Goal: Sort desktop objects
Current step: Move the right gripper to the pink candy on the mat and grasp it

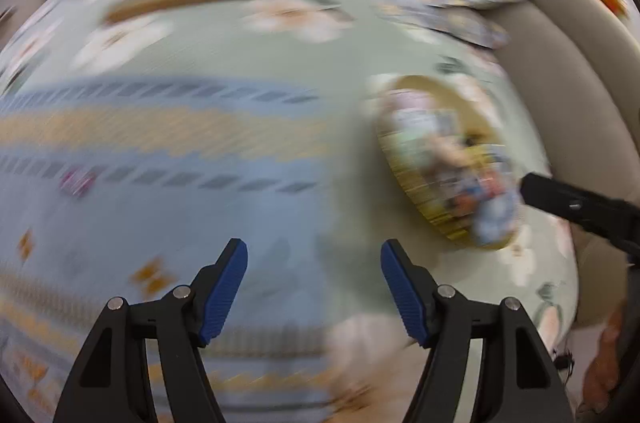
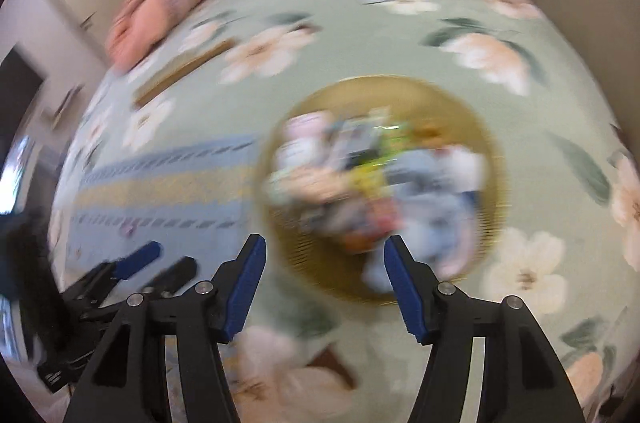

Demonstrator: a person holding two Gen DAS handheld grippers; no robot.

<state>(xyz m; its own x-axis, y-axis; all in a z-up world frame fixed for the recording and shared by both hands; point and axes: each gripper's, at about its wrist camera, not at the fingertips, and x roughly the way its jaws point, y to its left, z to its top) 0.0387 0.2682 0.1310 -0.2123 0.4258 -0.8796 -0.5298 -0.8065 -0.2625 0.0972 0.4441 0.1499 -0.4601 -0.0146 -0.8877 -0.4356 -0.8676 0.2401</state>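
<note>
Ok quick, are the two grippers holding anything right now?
Left gripper: open, holding nothing, over the blue patterned cloth.
Right gripper: open, holding nothing, near the round basket.

Blurred round woven basket (image 2: 472,127) of mixed small items just beyond the empty, wide-spread right claw (image 2: 325,249).

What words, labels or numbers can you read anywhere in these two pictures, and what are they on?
None can be read; both views are motion-blurred.
Packets in the round woven basket: print seems present, too blurred to read.
Small pink item on the blue patterned mat: too blurred to tell.
Left gripper and right gripper: no markings visible.
</note>
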